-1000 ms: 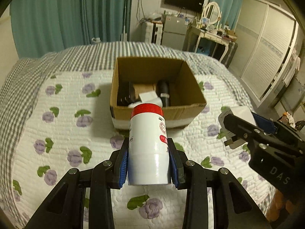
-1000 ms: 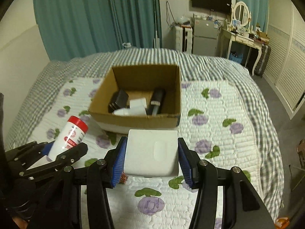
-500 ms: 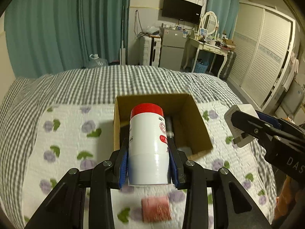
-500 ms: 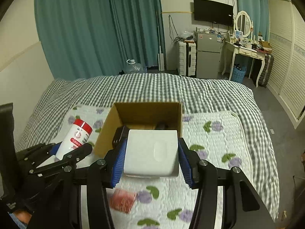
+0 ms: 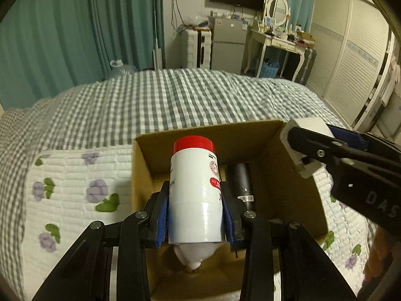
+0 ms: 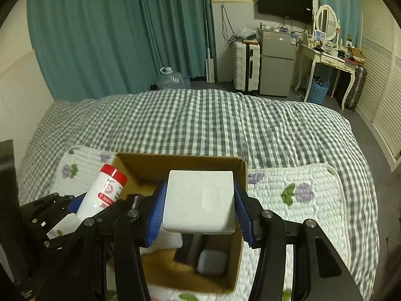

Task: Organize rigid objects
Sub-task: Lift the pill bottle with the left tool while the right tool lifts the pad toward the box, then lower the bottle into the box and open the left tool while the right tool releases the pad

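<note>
- The left gripper [image 5: 195, 215] has its blue pads closed against the lower body of the white bottle with the red cap [image 5: 195, 190], which stands upright along the fingers and hangs over the open cardboard box [image 5: 295, 190]. The hold sits low on a tall, smooth cylinder; a sudden tilt could let the bottle pivot or slip between the pads.
- The right gripper [image 6: 199, 208] has its jaws closed on the two sides of the white square block [image 6: 199, 200], carried flat above the right half of the box. The block is wide and gripped only at its edges, so any slackening would likely drop it.
- Directly beneath lie a white rounded item [image 5: 193, 255], a pale grey case [image 6: 212, 262] and a black cylinder [image 5: 241, 183]. A release from height could strike these and bounce or wedge crookedly.
- The two grippers stand close side by side over one opening. Lowering both together risks a collision of fingers or loads.
- The box walls are thin card resting on a soft quilted floral cover [image 5: 75, 180]. A knock against the rim could shove or tip the box.
- Beyond lies the grey checked blanket [image 6: 213, 125]; anything missing the box could roll away across the bedding.
</note>
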A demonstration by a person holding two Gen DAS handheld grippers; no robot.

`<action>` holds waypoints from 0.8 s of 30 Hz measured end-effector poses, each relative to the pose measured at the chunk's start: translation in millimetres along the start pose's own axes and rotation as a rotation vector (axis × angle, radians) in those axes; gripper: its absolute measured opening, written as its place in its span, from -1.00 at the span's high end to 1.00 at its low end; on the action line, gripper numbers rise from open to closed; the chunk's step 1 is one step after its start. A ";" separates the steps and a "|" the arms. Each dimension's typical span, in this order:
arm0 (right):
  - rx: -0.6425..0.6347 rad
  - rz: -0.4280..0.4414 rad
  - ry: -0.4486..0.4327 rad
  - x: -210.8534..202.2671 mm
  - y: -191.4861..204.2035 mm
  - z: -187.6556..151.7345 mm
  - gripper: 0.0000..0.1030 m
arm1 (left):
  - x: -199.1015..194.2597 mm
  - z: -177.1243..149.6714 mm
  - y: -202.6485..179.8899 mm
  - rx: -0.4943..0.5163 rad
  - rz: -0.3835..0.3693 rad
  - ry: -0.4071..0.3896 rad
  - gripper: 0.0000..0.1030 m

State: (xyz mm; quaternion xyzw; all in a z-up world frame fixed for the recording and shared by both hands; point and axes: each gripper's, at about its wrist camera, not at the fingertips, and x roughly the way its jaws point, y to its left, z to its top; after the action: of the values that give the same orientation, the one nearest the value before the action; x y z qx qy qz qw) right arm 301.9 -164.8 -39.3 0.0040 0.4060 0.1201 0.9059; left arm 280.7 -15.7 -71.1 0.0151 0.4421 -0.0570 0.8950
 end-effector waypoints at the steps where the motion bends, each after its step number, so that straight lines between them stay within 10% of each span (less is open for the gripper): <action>1: -0.003 -0.003 0.005 5.7 -0.3 0.7 0.01 | 8.5 1.4 -1.6 0.011 0.006 0.008 0.29; 17: -0.004 -0.037 0.111 92.1 -5.4 -13.7 0.01 | 61.9 -7.8 -11.7 0.050 0.016 0.104 0.28; 24: 0.027 -0.032 0.127 82.1 -8.6 -14.2 0.00 | 45.2 -3.5 -13.7 0.063 0.036 0.095 -0.10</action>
State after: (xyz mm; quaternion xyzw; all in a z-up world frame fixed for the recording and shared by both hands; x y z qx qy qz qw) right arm 345.9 -156.3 -110.0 0.0023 0.4643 0.1003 0.8800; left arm 303.6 -33.0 -108.7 0.0538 0.4819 -0.0539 0.8729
